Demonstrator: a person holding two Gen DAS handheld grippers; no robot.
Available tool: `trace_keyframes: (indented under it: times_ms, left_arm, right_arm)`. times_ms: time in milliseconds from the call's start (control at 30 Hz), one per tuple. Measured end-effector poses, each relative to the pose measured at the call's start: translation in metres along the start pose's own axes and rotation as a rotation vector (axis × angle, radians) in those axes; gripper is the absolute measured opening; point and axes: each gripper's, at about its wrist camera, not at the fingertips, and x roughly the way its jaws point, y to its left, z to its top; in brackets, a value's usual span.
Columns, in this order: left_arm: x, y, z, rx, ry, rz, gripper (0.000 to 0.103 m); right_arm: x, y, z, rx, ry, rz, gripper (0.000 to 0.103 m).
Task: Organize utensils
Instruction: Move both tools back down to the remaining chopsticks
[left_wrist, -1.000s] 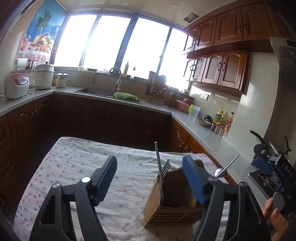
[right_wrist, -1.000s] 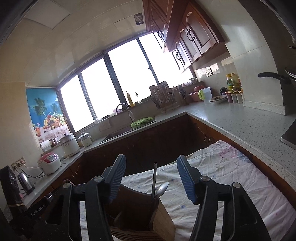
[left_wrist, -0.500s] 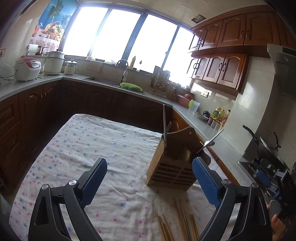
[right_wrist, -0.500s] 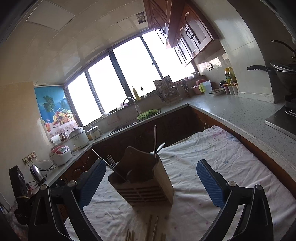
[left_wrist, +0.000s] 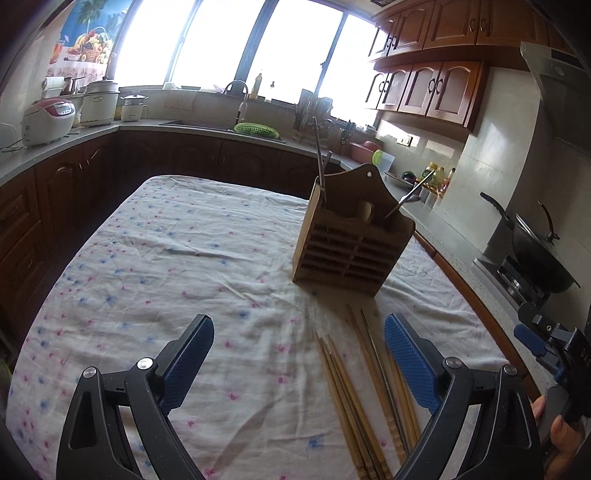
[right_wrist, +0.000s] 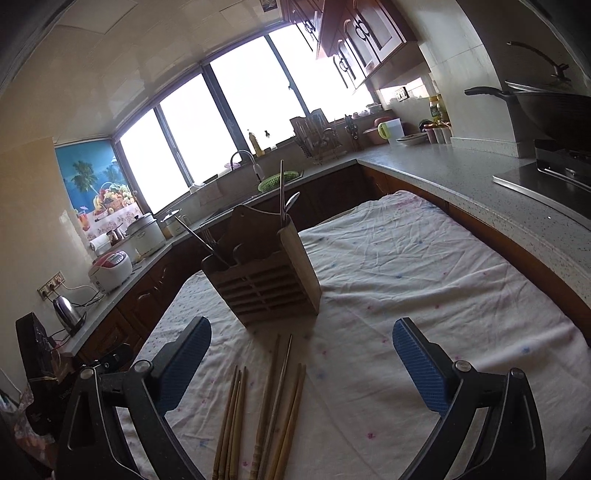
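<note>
While both tongs, left (left_wrist: 299, 354) and right (right_wrist: 302, 352), are held wide open and empty, chopsticks (left_wrist: 364, 391) are seen loose on the counter (left_wrist: 166, 258) just before the wooden holder (left_wrist: 351, 240). Step judged: pick-up approach; one stick must be straddled, then pinched.

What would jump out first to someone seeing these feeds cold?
The wooden utensil holder stands upright mid-table on the flowered cloth, with a fork and a spoon poking out of it. In front of it a loose bunch of chopsticks lies on the cloth. Both tools, left and right, are open and empty above them.
</note>
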Motion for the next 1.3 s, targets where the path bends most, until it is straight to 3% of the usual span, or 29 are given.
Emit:
trace_keyframes:
  times_ms: [300, 400, 467, 567, 700, 833, 1000, 1300]
  left_arm:
    - [0.016, -0.011, -0.012, 0.058, 0.112, 0.066, 0.094]
    - [0.026, -0.015, -0.015, 0.085, 0.169, 0.085, 0.093]
    - [0.032, -0.020, -0.015, 0.105, 0.196, 0.090, 0.093]
    - [0.045, -0.030, -0.016, 0.148, 0.237, 0.091, 0.093]
    - [0.067, -0.048, -0.020, 0.230, 0.290, 0.105, 0.088]
    - [0.095, -0.062, -0.030, 0.311, 0.353, 0.132, 0.075]
    - [0.094, -0.053, -0.034, 0.322, 0.383, 0.128, 0.074]
    - [0.079, -0.019, -0.020, 0.223, 0.348, 0.072, 0.067]
  right_arm:
    - [0.015, 0.005, -0.024, -0.042, 0.106, -0.024, 0.097]
    - [0.034, 0.013, -0.036, -0.084, 0.204, -0.021, 0.076]
    - [0.050, 0.018, -0.047, -0.108, 0.278, -0.020, 0.057]
    - [0.073, 0.026, -0.064, -0.152, 0.377, -0.030, 0.042]
    - [0.090, 0.029, -0.082, -0.215, 0.478, -0.064, 0.031]
    - [0.085, 0.026, -0.083, -0.264, 0.472, -0.123, 0.025]
    - [0.080, 0.003, -0.077, -0.215, 0.468, -0.155, 0.021]
    - [0.081, -0.010, -0.065, -0.131, 0.438, -0.127, 0.023]
